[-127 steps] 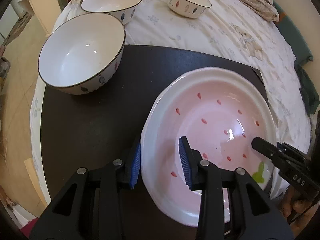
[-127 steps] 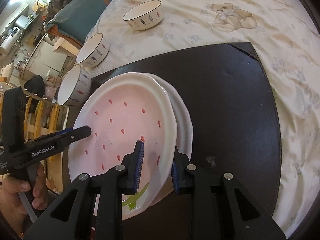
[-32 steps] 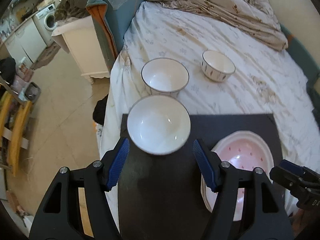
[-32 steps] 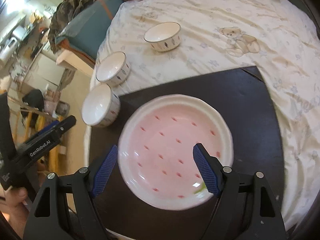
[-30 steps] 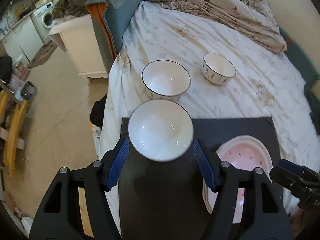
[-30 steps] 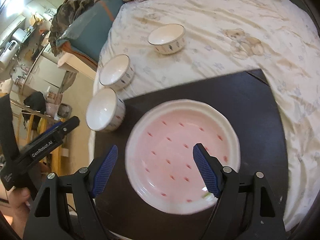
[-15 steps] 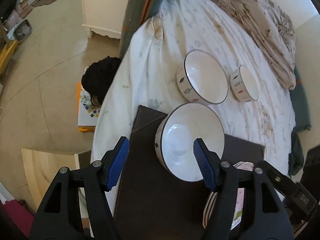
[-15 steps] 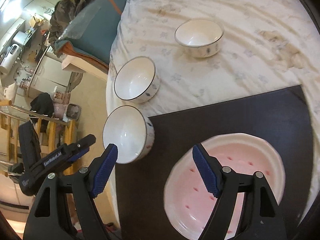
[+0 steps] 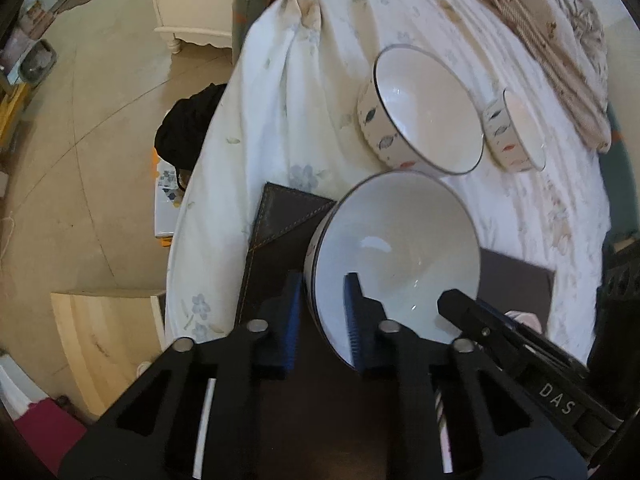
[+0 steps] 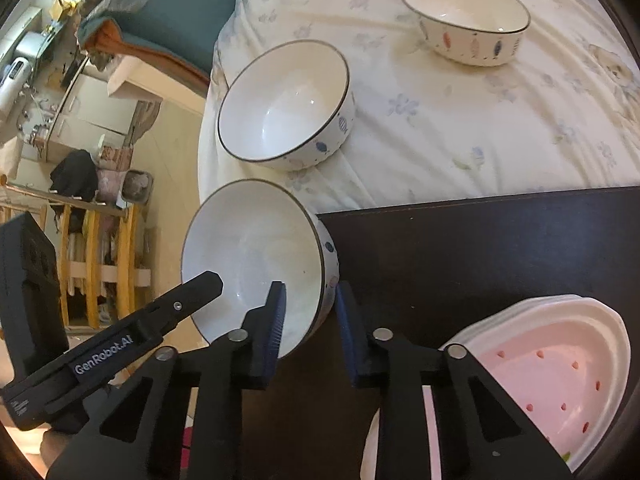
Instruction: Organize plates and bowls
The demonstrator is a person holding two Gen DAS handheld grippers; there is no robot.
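Both claws are closed on the rim of the same large white bowl, one from each side. In the left wrist view the left claw straddles the bowl's near-left wall, one blue pad outside and one inside, the gap between them narrow. In the right wrist view the right claw pinches the opposite wall of that bowl the same way, with the left claw's black finger reaching over the rim beside it. The bowl sits tilted at the corner of a dark mat laid on the bed; whether its base touches the mat cannot be told.

Just beyond it, on the floral sheet, stands a second large bowl with a dark rim and small fish marks (upright, its mouth open to the camera). Farther along the bed rests a smaller bowl with the same pattern, well apart from the mat.

On the mat's right side lies a stack of pink plates with red specks, near the right claw but not touching it.
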